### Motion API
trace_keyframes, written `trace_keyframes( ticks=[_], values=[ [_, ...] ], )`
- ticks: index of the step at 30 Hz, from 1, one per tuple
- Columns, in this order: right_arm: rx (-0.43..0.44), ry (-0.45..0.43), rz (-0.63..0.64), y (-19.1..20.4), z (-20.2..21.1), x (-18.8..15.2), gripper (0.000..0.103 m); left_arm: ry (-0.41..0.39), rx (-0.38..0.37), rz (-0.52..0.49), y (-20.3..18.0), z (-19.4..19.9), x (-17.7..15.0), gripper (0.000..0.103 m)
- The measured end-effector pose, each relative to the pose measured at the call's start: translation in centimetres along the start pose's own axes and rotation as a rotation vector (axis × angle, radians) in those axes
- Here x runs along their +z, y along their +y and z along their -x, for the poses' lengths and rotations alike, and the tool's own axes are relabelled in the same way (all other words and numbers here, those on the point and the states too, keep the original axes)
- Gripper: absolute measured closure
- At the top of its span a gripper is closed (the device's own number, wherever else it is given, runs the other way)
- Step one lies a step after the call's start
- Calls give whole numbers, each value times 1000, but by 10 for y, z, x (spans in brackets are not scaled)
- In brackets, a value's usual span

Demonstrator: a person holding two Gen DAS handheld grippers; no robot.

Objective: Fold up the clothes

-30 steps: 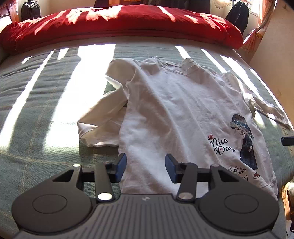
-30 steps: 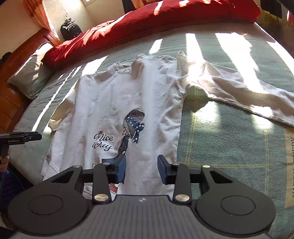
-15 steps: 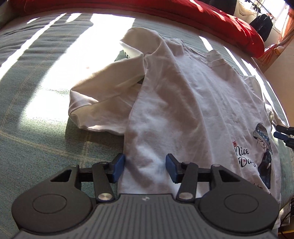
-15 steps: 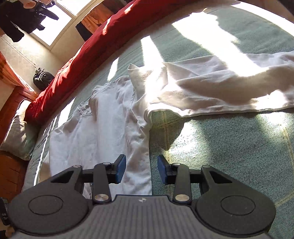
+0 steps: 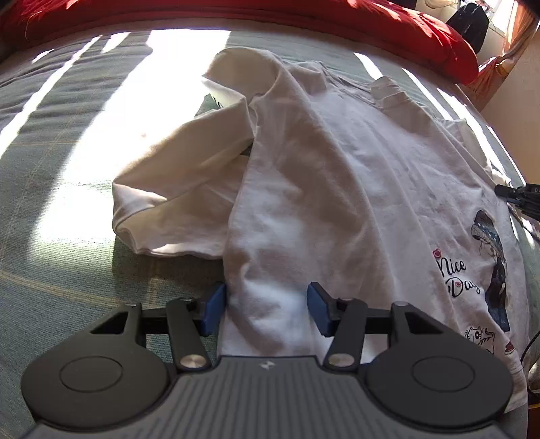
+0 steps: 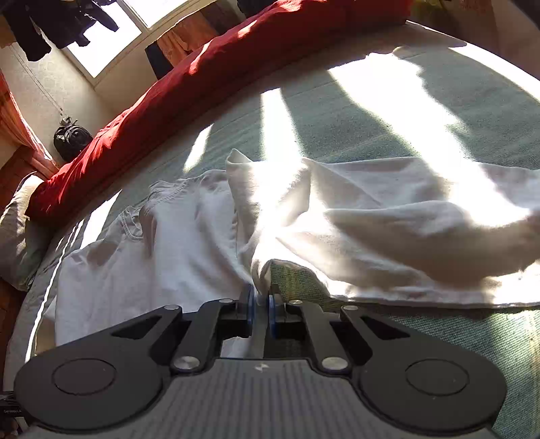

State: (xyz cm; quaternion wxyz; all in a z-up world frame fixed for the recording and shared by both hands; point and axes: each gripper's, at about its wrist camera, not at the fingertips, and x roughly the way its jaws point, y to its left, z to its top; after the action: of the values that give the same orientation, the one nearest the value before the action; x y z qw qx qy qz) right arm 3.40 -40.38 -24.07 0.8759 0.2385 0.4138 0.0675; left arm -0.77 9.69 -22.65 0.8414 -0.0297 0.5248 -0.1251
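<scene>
Home bedroom. Bed [image 6: 371,111] with green checked cover is filling both views, sun stripes falling across it. Red duvet [image 6: 202,64] is lying bunched along the far edge, grey pillow [image 6: 17,236] sitting at the wooden headboard end. Window [image 6: 111,20] with orange curtains [image 6: 17,125] is letting light in; dark clothes [image 6: 50,23] are hanging by it, black backpack [image 6: 71,140] is hanging on the wall.

On my white shirt [image 5: 337,202], near its right hem, I read "Nice Day" [image 5: 455,278] in dark script beside a cartoon girl [image 5: 492,256].
</scene>
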Motion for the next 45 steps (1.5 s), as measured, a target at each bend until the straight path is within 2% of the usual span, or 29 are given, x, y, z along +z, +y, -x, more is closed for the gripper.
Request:
trace_keyframes(
  ticks=[5,9,14,18,24,28,33,36,37,39,43,45],
  values=[
    [-58,41,43,-1,0,7,91,2,-2,-22,-2,2,-2,50],
    [-30,80,0,-4,8,-1,85,4,-12,-33,-2,7,-6,50],
    [22,133,-20,-10,44,-29,72,13,-46,0,6,16,-19,50],
    [38,198,-7,-14,75,-64,69,24,-75,36,15,21,-31,49],
    [87,279,-25,-15,105,-114,65,6,-146,207,48,30,-44,49],
    [85,313,-19,-13,110,-136,64,-30,-185,272,57,19,-31,50],
    [80,302,-51,-11,108,-136,63,-81,-253,344,59,-15,3,50],
    [77,299,-40,-7,107,-130,62,-70,-311,356,59,-30,14,38],
    [77,299,-34,-5,106,-129,62,-61,-325,343,59,-30,14,34],
    [86,302,-40,-6,105,-128,60,-42,-348,307,60,-27,13,34],
    [118,307,-76,-15,102,-131,57,21,-439,303,67,-17,-10,34],
    [134,310,-95,-19,101,-132,57,20,-456,315,68,-15,-17,34]
  ],
)
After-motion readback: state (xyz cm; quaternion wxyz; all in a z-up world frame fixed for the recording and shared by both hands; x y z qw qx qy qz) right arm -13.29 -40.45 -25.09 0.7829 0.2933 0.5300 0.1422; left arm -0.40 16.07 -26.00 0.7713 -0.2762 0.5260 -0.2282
